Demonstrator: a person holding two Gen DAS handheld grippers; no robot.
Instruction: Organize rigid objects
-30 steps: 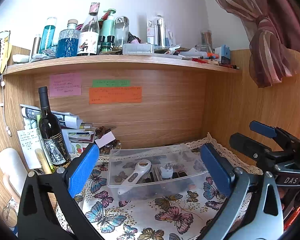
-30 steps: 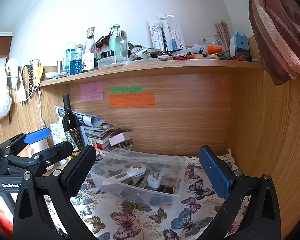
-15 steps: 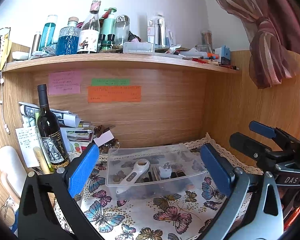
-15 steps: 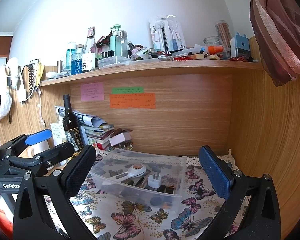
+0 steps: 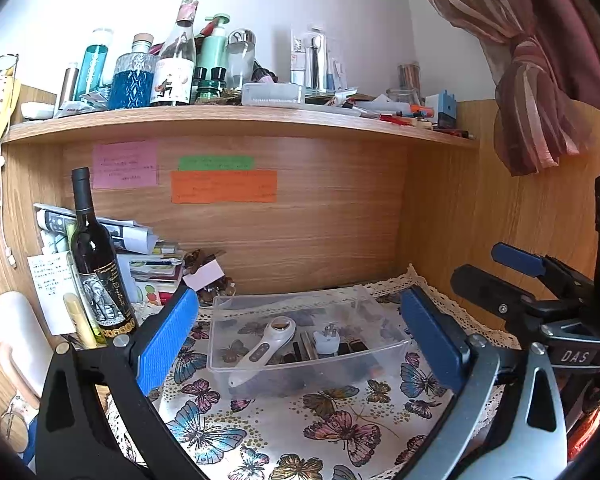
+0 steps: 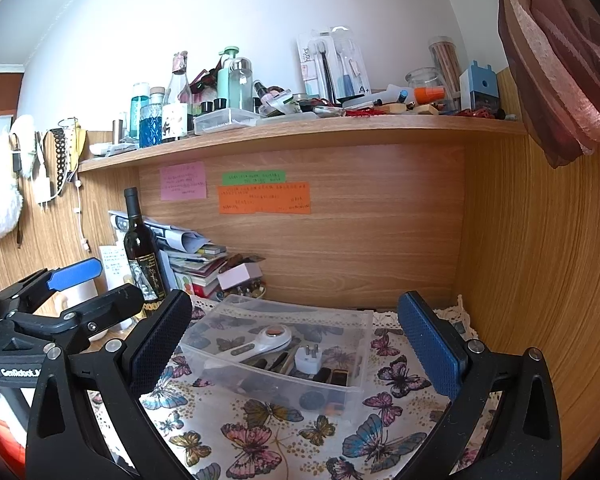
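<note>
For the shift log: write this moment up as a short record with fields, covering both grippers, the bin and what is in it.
left gripper: open, empty, held short of the bin
right gripper: open, empty, held short of the bin
clear plastic bin: on the butterfly tablecloth, no lid on it
bin contents: white handheld device leaning on the left wall, white plug adapter prongs up, small dark items too unclear to name
beside bin: dark wine bottle upright to the left, before stacked papers
</note>
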